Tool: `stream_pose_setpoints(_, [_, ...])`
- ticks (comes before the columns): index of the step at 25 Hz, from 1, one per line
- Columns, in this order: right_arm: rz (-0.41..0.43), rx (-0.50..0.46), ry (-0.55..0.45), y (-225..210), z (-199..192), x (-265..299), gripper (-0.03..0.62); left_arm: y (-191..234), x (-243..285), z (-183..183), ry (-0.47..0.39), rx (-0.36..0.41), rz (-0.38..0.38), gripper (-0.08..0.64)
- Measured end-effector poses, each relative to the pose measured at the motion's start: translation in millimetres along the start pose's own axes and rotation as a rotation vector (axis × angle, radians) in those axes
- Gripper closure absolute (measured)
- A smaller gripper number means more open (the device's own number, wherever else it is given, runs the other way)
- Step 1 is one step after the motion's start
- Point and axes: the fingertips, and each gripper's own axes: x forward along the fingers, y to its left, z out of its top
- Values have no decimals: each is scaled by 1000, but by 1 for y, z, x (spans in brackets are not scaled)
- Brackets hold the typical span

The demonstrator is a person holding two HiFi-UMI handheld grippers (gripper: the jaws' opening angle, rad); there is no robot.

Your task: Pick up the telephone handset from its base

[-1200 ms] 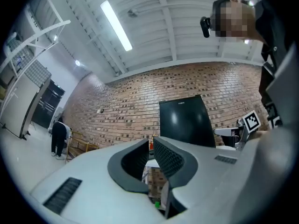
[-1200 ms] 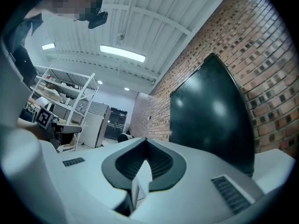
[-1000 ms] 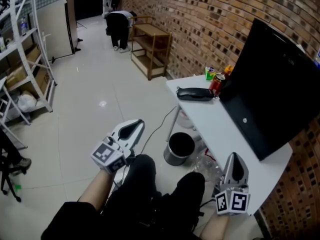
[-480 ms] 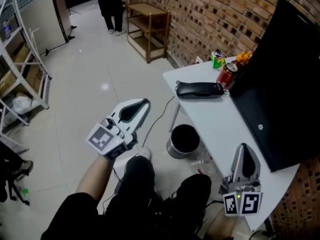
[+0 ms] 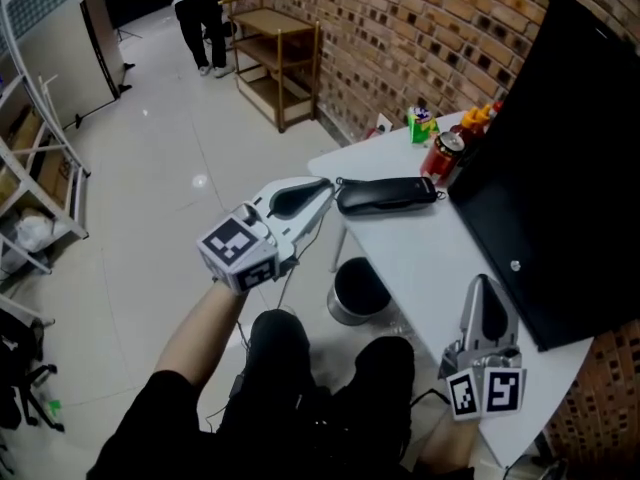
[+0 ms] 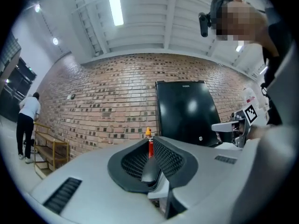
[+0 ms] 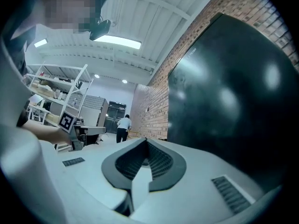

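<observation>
The telephone handset [image 5: 388, 195] is lying on the white table [image 5: 425, 268], just beside the tip of the left gripper [image 5: 322, 186], whose jaws are pressing together, empty. The right gripper [image 5: 481, 286], likewise clenched and empty, is hovering well apart from the handset.

Pretty bright overall thanks to the ceiling strip light [image 6: 114, 4]. Glare spots on the floor [image 5: 200, 181] and black monitor [image 7: 224, 99], heavy fisheye bending, dark corners.

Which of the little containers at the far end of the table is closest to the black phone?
The red can, right beside the phone; the green container and orange-topped bottles stand farther back.
</observation>
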Motion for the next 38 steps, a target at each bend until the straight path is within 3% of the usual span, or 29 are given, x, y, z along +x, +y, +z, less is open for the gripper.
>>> stream_pose_setpoints(6, [-25, -2, -4, -5, 5, 2, 583, -2, 40, -2, 95, -40, -106, 528])
stream_pose_setpoints(11, [-60, -21, 11, -9, 7, -13, 583, -10, 62, -1, 143, -3, -148, 528])
stream_pose_setpoints(14, [-89, -33, 4, -13, 13, -29, 583, -18, 78, -9, 218, 37, -157, 526])
stream_pose_setpoints(19, [-111, -25, 6, -23, 9, -45, 582, -25, 97, -32, 341, 27, -199, 349])
stream_pose_setpoints(21, [-110, -24, 4, -27, 6, -47, 583, -26, 105, -44, 420, 73, -243, 211])
stream_pose_setpoints(22, [-109, -22, 5, -28, 4, -47, 582, -24, 109, -49, 463, 98, -262, 193])
stream_pose_setpoints(24, [-113, -13, 13, -30, -2, -51, 582, -20, 116, -60, 532, 85, -296, 193])
stream_pose_setpoints(27, [-128, -4, 13, -37, -4, -59, 583, -25, 123, -71, 599, 5, -361, 193])
stream_pose_setpoints(30, [-137, 1, 0, -40, 0, -63, 582, -38, 123, -84, 675, 6, -412, 193])
stream_pose_setpoints(33, [-124, -10, -7, -36, 3, -64, 583, -45, 128, -89, 711, 36, -425, 193])
stream_pose_setpoints(38, [-102, -19, 14, -34, -3, -66, 582, -42, 131, -94, 764, -31, -451, 193])
